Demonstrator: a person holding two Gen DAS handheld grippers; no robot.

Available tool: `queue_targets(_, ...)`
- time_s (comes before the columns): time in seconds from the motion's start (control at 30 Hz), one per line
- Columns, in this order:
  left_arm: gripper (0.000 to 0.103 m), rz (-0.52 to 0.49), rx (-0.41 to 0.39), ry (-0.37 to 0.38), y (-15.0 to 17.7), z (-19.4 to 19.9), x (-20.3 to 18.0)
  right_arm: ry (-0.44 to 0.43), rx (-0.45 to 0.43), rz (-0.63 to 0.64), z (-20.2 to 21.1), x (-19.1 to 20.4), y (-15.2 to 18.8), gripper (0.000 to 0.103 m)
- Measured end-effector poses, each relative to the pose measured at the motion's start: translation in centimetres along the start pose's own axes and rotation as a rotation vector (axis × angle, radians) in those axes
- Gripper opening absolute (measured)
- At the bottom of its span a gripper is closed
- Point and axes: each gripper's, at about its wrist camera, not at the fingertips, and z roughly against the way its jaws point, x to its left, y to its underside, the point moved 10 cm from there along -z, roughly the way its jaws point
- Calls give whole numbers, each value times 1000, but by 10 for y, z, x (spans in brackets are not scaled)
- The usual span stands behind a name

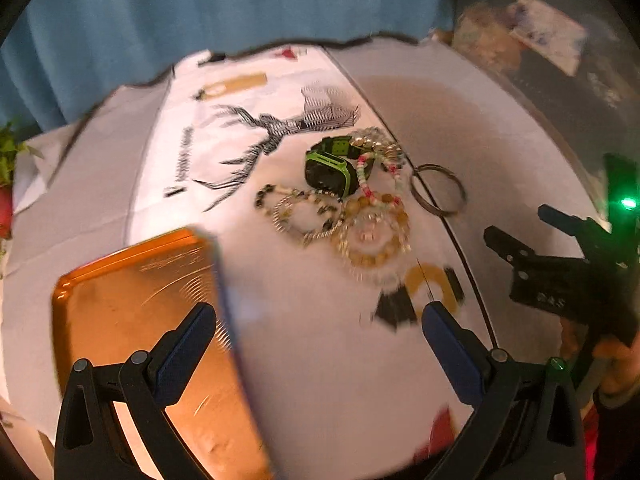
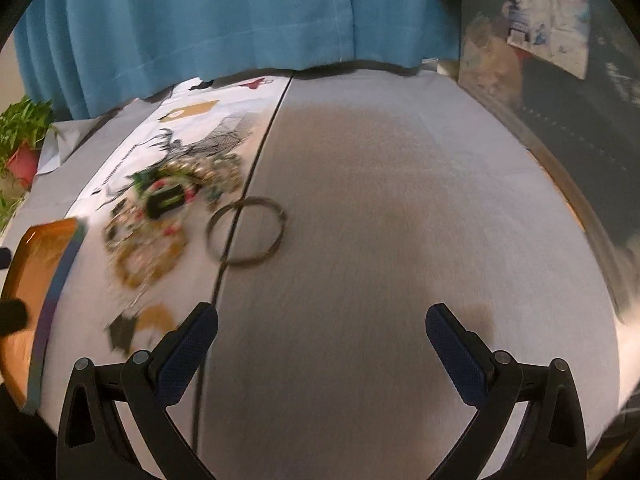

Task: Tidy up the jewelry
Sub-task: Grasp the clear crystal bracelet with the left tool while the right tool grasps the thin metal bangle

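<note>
both our claws (image 1: 316,336) (image 2: 320,340) gape empty; jewelry pile (image 1: 352,204) looks light, tangly; metal bangle (image 2: 246,232) is stiff, so we'd pinch its rim.

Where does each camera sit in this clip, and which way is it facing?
Left wrist: on the left gripper, looking forward over its open fingers at the orange tray and the jewelry pile; the right gripper and the hand holding it show at right.
Right wrist: on the right gripper, facing bare grey cloth; open fingers, the pile at left.
Shared: pile, tray, metal ring, blue curtain.
</note>
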Motion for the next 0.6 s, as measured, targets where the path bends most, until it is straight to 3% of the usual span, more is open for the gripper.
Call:
queue_targets(0.23, 94, 107, 39, 11, -26, -48, 5, -24, 0, 29, -40, 12, -27, 103)
queue_targets(0.4, 71, 139, 82, 60, -23, -61, 3, -22, 31, 44, -57, 20, -34, 103)
queue_targets(0.5, 44, 136, 73, 87, -21, -62, -2, -6, 42, 82, -61, 27, -36, 100)
queue_targets(0.53, 23, 136, 58, 95, -22, -61, -3, -3, 40, 91, -61, 27, -36, 96)
queue_targets(0.57, 9, 140, 46, 127, -23, -59, -6, -8, 24, 100, -57, 29, -38, 66)
queue_targets(0.6, 6, 149, 39, 133, -24, -58, -5, -16, -7, 114, -51, 32, -40, 8)
